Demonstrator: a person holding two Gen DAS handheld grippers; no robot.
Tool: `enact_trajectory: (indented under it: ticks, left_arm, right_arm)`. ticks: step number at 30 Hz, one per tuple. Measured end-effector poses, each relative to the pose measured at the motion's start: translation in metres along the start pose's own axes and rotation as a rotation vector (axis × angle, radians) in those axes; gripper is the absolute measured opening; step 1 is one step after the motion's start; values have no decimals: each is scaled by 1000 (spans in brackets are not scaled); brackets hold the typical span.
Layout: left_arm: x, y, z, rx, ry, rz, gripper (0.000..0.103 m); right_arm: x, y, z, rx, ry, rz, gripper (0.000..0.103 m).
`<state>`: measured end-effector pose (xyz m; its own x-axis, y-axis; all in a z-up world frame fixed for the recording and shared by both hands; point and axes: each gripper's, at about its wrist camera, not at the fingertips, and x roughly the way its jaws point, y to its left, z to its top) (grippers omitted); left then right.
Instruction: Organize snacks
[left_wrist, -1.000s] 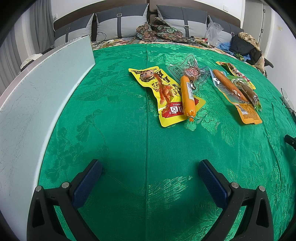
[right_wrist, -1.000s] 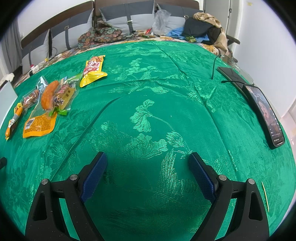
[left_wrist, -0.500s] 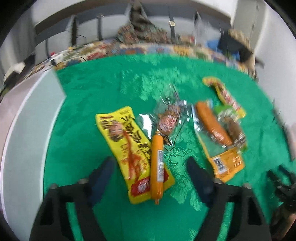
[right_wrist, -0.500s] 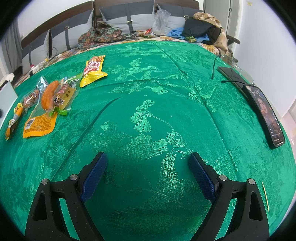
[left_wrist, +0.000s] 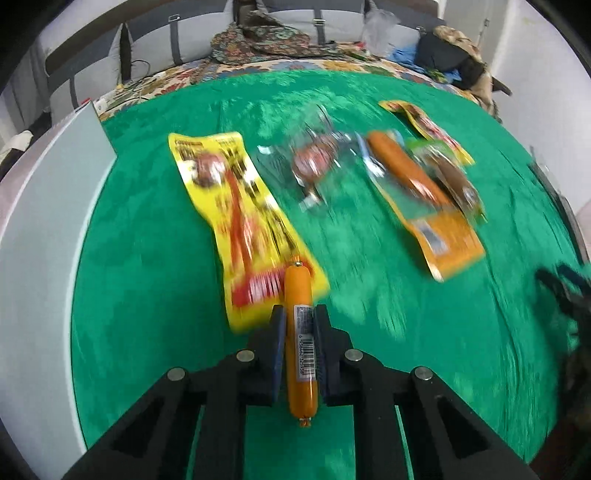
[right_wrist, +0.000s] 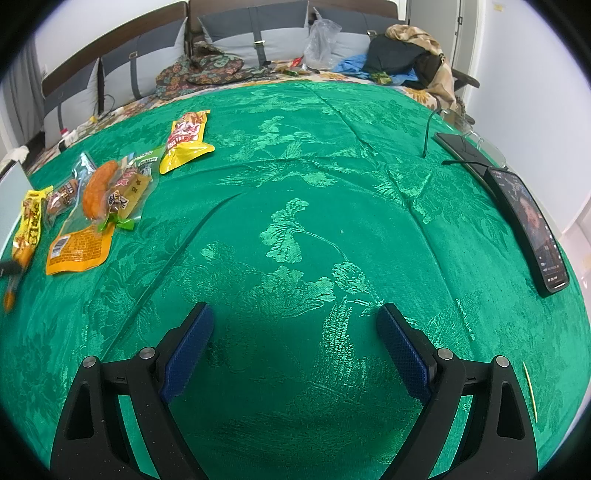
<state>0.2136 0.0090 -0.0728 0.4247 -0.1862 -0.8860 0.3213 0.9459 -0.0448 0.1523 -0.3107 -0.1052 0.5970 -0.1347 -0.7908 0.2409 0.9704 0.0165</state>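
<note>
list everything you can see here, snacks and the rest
sausage stick: 1, orange, clamped in left gripper
yellow snack pack: 1, yellow and red, cloth, left
clear snack pack: 1, clear with brown filling, centre
orange sausage pack: 1, orange
green-edged pack: 1, overlapping the orange one
far yellow pack: 1, furthest back
green cloth: 1, under everything
phone: 1, black, right edge
white panel: 1, left
left gripper: shut
right gripper: open, empty

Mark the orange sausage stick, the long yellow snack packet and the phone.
orange sausage stick (left_wrist: 302, 354), left wrist view, barcode label
long yellow snack packet (left_wrist: 236, 206), left wrist view, middle of its printed face
phone (right_wrist: 532, 229), right wrist view, screen
</note>
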Motion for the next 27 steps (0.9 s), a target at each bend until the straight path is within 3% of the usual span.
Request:
enact_trajectory:
  ticks: [5,8,9,11,13,15,22,24,25,26,27]
  left_arm:
    - [-13,-9,-27,11,-3,-16,18]
    - [-4,-7,-29,-8,-4,4,41]
    - [-2,-8,-29,-10,-6,12,54]
    - [0,-11,-31,9,-28,45,55]
    - [-1,-12,-34,3,-46,44,49]
    - [-6,-8,-39,-15,-68,56,17]
    - [-18,9,-59,-75,-97,117,15]
    - [-18,15,-63,-97,-122,102,18]
    - [-17,17,-63,-96,-136,97,19]
    - [-16,17,-63,-88,-141,109,31]
    - [-15,16,-62,-74,-145,139,53]
  right_arm:
    - [0,0,0,0,0,0,93]
    - [0,0,0,0,0,0,93]
    - [0,0,0,0,0,0,93]
    - [0,0,0,1,0,0,93]
    - [0,0,0,1,0,1,93]
    - [0,0,0,1,0,1,93]
    - [0,0,0,1,0,0,93]
    - [0,0,0,1,0,0,93]
    - [0,0,0,1,0,0,93]
    - [0,0,0,1,0,0,93]
    - [0,0,0,1,0,0,93]
